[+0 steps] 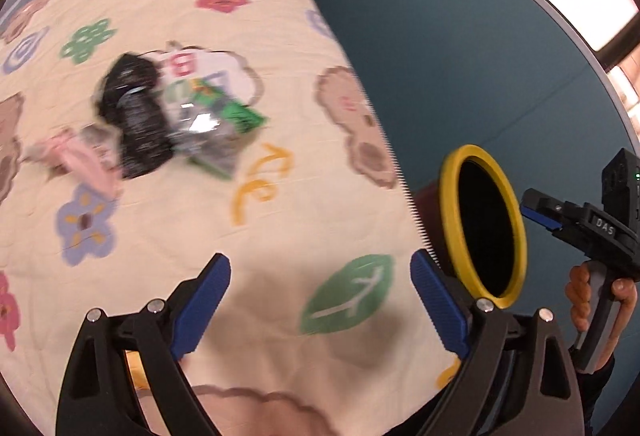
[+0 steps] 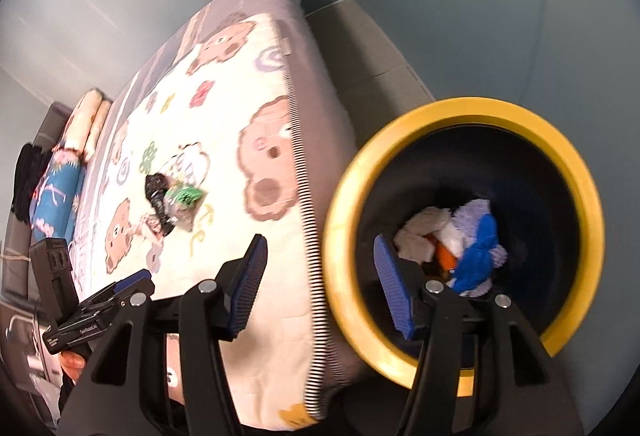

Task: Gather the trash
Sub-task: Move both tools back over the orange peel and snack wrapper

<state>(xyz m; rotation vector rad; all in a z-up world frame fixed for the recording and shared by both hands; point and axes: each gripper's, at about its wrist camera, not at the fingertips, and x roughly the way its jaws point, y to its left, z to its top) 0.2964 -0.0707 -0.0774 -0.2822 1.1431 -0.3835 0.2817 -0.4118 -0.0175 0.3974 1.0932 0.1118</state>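
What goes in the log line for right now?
left gripper: open, empty | right gripper: open, empty | trash pile: on bed | bin: partly filled

White raised letters reading "DAS" stand on the black body of the right gripper (image 1: 538, 214), seen from the left wrist camera. The left gripper (image 2: 132, 282) carries small white print on its side (too blurred to read). A wrapper (image 1: 182, 64) on the quilt (image 1: 280, 236) shows red characters, also illegible.
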